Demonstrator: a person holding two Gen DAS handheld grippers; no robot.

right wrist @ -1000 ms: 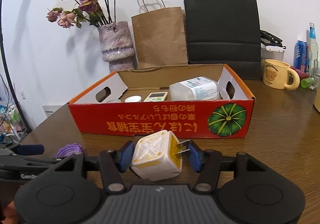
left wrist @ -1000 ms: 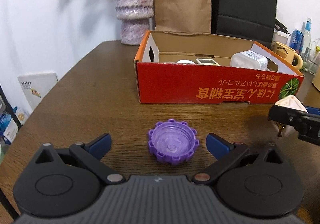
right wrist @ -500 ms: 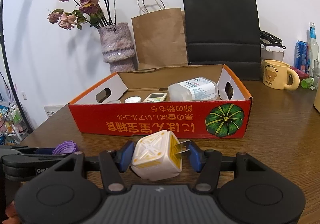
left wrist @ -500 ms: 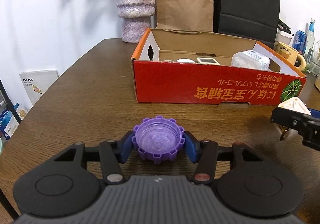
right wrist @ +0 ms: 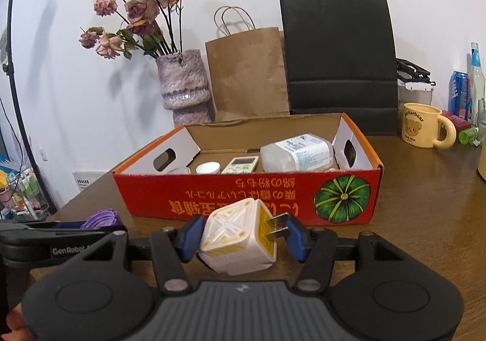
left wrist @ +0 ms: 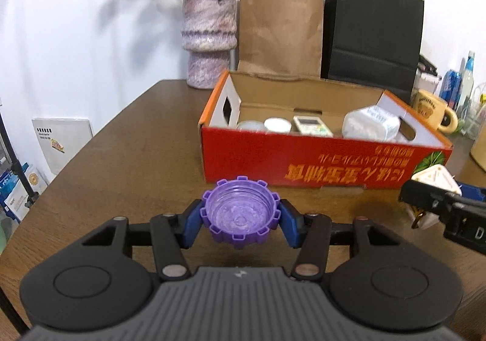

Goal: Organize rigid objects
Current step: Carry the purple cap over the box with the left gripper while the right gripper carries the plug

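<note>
My left gripper point(left wrist: 240, 222) is shut on a purple toothed jar lid point(left wrist: 240, 211), open side up, lifted a little above the wooden table point(left wrist: 130, 167). My right gripper point(right wrist: 243, 233) is shut on a white and yellow cube plug adapter point(right wrist: 238, 234), prongs to the right, held above the table. Both are in front of the red cardboard box point(left wrist: 319, 164), which also shows in the right wrist view point(right wrist: 243, 198). The box holds a clear plastic bottle point(right wrist: 296, 152), a small remote point(right wrist: 241, 164) and round white lids point(right wrist: 208, 168). The right gripper with the adapter point(left wrist: 434, 186) shows at the right of the left wrist view.
A purple vase with dried roses point(right wrist: 182, 85), a brown paper bag point(right wrist: 246, 73) and a black paper bag point(right wrist: 340, 61) stand behind the box. A yellow bear mug point(right wrist: 423, 125), a can and bottles point(right wrist: 464, 91) are at the back right. The table edge runs along the left.
My left gripper closed on the purple lid and lifted it off the table towards the box. My right gripper kept its hold on the adapter and rose slightly.
</note>
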